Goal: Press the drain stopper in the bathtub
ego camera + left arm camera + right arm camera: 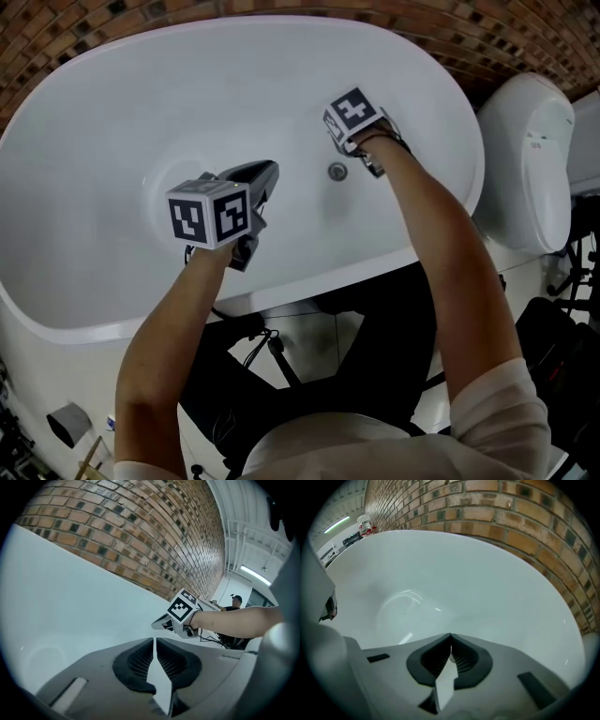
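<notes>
Both arms are over the bathtub (pixel 187 94) and I'm in the approach, no press yet. My right gripper (pixel 451 637) has its jaws closed tip to tip, nothing between them, and its own view shows only bare white basin. The drain stopper (pixel 337 171), that small round metal cap on the tub floor, doesn't show there at all. From the head view it sits just beside my right wrist, on the side nearer me, so I judge the tip is pointing past it. My left gripper (pixel 272 169) hangs over the middle of the tub, jaws also together and empty, well off to the left of the stopper and not taking part. What comes next, as I read it: draw the right tip back toward me, tilt it down until the cap comes under the closed jaws, then push straight down on the cap's centre, because an off-centre push could slide off the smooth metal
</notes>
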`<state>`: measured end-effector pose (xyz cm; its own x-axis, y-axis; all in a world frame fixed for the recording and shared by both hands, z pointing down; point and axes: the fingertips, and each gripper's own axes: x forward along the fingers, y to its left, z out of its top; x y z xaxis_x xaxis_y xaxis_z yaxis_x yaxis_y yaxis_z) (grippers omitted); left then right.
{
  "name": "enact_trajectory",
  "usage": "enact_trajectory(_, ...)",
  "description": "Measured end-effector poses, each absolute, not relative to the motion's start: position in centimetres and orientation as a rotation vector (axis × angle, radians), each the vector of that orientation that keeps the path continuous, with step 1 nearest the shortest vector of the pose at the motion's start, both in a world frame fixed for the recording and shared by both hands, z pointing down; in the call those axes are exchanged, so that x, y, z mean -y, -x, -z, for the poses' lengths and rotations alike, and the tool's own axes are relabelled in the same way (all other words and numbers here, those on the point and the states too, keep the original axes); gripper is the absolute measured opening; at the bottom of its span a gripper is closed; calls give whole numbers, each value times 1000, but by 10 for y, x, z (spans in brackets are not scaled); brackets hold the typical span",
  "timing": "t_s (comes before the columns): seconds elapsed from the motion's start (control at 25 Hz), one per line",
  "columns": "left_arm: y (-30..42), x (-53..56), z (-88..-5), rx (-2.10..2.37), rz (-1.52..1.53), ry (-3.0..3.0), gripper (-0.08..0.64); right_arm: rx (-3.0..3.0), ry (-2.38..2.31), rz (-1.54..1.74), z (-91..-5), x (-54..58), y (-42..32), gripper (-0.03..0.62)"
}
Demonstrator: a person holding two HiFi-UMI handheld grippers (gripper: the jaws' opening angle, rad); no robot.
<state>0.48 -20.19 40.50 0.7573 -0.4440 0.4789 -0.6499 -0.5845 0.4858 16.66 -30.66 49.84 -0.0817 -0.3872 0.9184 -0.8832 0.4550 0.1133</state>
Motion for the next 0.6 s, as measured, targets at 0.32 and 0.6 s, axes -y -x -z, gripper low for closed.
enact_trajectory(0.32,1,178,-363,856,-324,-2344,31,1777,-1192,-556,-439,291,-146,15)
enact_trajectory(0.6,12,162,-327,909,-273,-2390,31,1817,-1218,-491,-391,272,-141,15)
